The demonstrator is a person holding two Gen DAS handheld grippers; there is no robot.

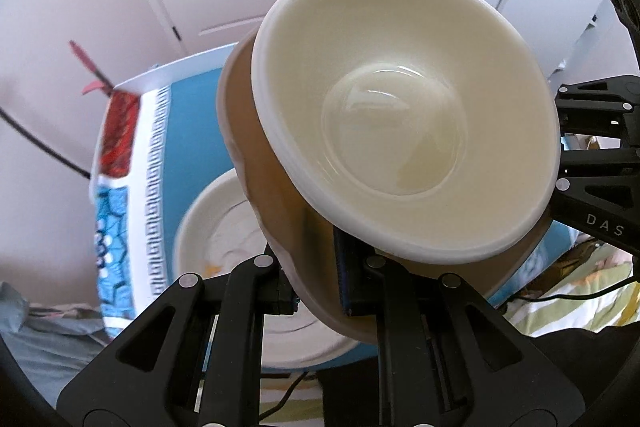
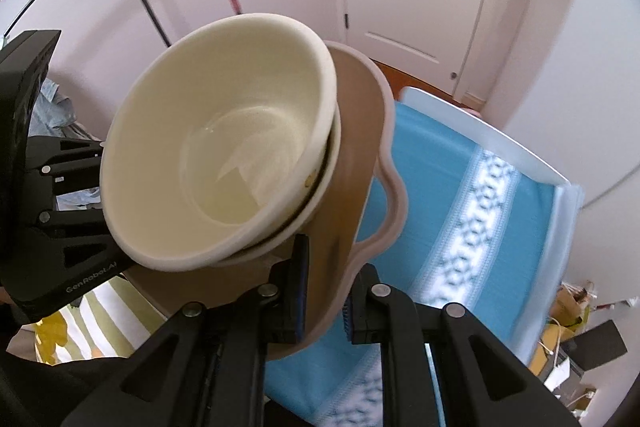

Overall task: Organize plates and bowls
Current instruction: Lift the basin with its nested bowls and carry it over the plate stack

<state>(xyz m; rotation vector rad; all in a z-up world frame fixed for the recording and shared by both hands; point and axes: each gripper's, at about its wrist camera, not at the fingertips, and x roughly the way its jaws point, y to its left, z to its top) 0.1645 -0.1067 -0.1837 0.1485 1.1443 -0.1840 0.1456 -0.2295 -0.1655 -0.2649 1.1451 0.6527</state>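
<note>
Both tongs, left (image 1: 320, 291) and right (image 2: 324, 301), clamped on brown tray (image 2: 356, 147), second bowl's rim (image 2: 334, 155) only in right view

Cream bowls (image 1: 400, 115) nested on a tilted brown tray (image 2: 356, 131), above a white plate (image 1: 216, 227)

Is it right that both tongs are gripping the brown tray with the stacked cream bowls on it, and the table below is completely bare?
Not quite. Both tongs, left and right, do grip the brown tray carrying the bowls, but the table is not bare: the left wrist view shows a white plate lying on it.
</note>
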